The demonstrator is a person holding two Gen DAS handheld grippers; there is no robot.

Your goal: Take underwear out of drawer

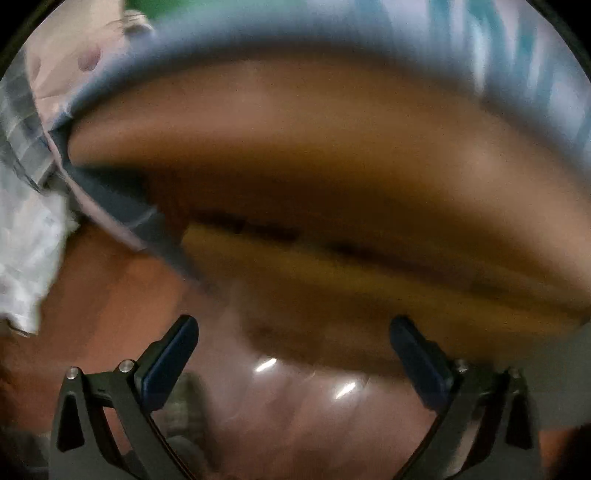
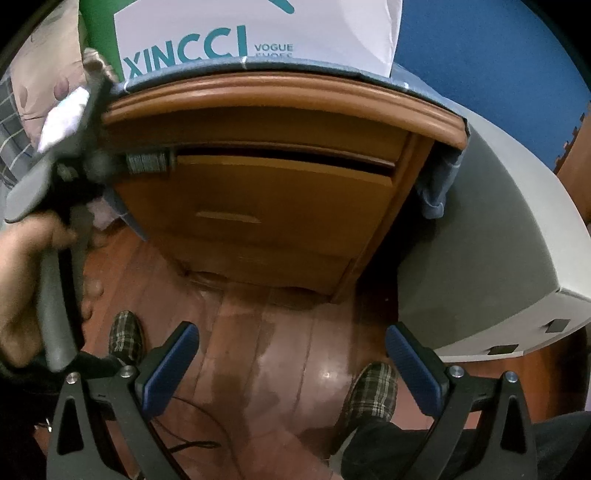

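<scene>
**Both grippers empty before a shut nightstand**

Right gripper (image 2: 291, 363): jaws spread wide, nothing between the blue pads (image 2: 171, 363), hanging over the reddish wooden floor (image 2: 266, 350). Just below the jaws, two plaid slippers (image 2: 373, 393), one at each side. Beyond them, the wooden nightstand (image 2: 266, 206), its drawer front (image 2: 280, 195) almost flush, only a dark slit along the top edge. Underwear not visible; whether any lies inside the drawer cannot be told. On the nightstand top, a blue cloth (image 2: 436, 192) drooping over the right corner, a white shopping bag (image 2: 258, 33) printed "XINCCI" standing on it. To the right, a grey appliance (image 2: 498, 229).

Left gripper (image 1: 293, 356): jaws likewise spread and empty, view heavily motion-blurred, close to the nightstand front. In the right wrist view, left gripper held by a hand (image 2: 26, 273) at the nightstand's upper left corner.
</scene>
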